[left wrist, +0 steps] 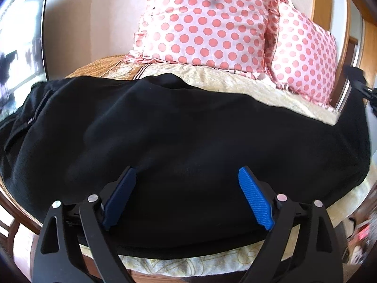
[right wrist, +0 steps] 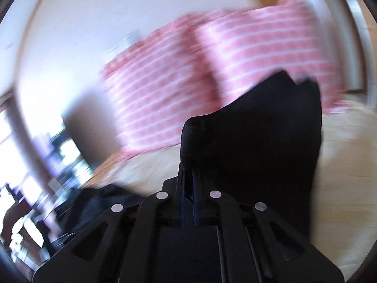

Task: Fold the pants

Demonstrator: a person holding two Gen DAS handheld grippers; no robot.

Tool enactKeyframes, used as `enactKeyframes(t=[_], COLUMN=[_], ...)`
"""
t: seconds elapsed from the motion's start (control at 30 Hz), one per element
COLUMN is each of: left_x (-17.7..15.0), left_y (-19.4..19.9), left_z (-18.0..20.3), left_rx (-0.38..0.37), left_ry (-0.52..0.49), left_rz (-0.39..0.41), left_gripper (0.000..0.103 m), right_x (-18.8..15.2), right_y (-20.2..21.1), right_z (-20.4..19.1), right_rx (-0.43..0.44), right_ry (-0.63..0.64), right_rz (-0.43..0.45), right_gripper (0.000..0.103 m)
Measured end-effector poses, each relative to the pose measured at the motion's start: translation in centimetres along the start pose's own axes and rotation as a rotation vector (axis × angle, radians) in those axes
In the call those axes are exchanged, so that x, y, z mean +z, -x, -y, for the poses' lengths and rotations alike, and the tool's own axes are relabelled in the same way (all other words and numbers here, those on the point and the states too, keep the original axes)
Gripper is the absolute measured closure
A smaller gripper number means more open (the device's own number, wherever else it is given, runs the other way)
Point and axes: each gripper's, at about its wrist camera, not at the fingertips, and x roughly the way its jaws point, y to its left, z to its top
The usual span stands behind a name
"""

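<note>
Black pants (left wrist: 165, 127) lie spread across the bed, waistband end at the left. My left gripper (left wrist: 187, 176) is open just above the near part of the cloth, blue pads (left wrist: 255, 200) wide apart, holding nothing. In the blurred right wrist view my right gripper (right wrist: 188, 167) is shut on a fold of the black pants (right wrist: 259, 129) and holds that end lifted above the bed. The right gripper also shows at the far right edge of the left wrist view (left wrist: 360, 82).
Two pink polka-dot pillows (left wrist: 207, 23) lean against the wall at the head of the bed. A cream bedspread (left wrist: 235, 85) covers the mattress; its wooden frame (left wrist: 14, 214) shows at the lower left. Furniture and a window stand at the left (right wrist: 35, 176).
</note>
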Motion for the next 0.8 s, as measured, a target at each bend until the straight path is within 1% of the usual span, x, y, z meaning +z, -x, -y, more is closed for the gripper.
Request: enactKeyframes(t=[0.07, 0.1, 0.13, 0.17, 0.23, 0.27, 0.3, 0.37, 0.43, 0.47, 0.5, 0.6, 0.67, 0.73, 0.8], left_x=[0.3, 0.3, 0.5, 0.6, 0.8, 0.8, 0.9, 1.0, 1.1, 1.1, 1.1, 0.9, 0.6, 0.1, -0.1], left_y=[0.6, 1.0, 1.6, 2.3, 3.8, 4.7, 5.3, 6.6, 7.4, 7.8, 8.0, 8.6, 9.2, 9.9, 10.3], left_z=[-0.6, -0.7, -1.0, -1.3, -2.1, -2.8, -3.4, -5.3, -6.9, -8.0, -8.9, -11.3, -12.8, -14.3, -15.2], left_rx=[-0.032, -0.037, -0.035, -0.022, 0.021, 0.051, 0.074, 0.123, 0.164, 0.197, 0.222, 0.259, 0.272, 0.299, 0.327], left_ry=[0.046, 0.058, 0.064, 0.063, 0.056, 0.055, 0.059, 0.087, 0.114, 0.13, 0.146, 0.215, 0.262, 0.301, 0.32], left_rz=[0.006, 0.012, 0.023, 0.041, 0.077, 0.097, 0.111, 0.138, 0.153, 0.158, 0.159, 0.159, 0.166, 0.173, 0.177], left_gripper=[0.014, 0.014, 0.014, 0.014, 0.014, 0.014, 0.014, 0.014, 0.014, 0.014, 0.014, 0.014, 0.014, 0.014, 0.014], right_x=[-1.4, -2.7, -4.0, -5.5, -8.5, -9.5, -10.2, -10.2, -9.8, -9.8, -9.8, -10.9, -11.9, -12.4, -12.7], right_y=[-3.5, -5.7, -7.2, -8.9, -11.7, -12.4, -12.7, -12.2, -11.4, -11.0, -11.0, -10.7, -10.3, -9.4, -8.7], right_z=[-3.7, -5.7, -7.2, -8.5, -10.4, -10.7, -10.9, -11.0, -11.7, -12.2, -12.6, -13.3, -13.6, -13.5, -13.5], right_rx=[0.12, 0.178, 0.21, 0.224, 0.21, 0.197, 0.187, 0.184, 0.181, 0.178, 0.178, 0.182, 0.208, 0.234, 0.26], right_ry=[0.024, 0.039, 0.055, 0.077, 0.131, 0.143, 0.148, 0.158, 0.198, 0.231, 0.255, 0.321, 0.338, 0.351, 0.368], right_rz=[-0.088, -0.156, -0.217, -0.284, -0.403, -0.431, -0.44, -0.421, -0.389, -0.376, -0.376, -0.409, -0.427, -0.426, -0.423], right_gripper=[0.098, 0.098, 0.098, 0.098, 0.098, 0.098, 0.098, 0.098, 0.098, 0.098, 0.098, 0.098, 0.098, 0.098, 0.097])
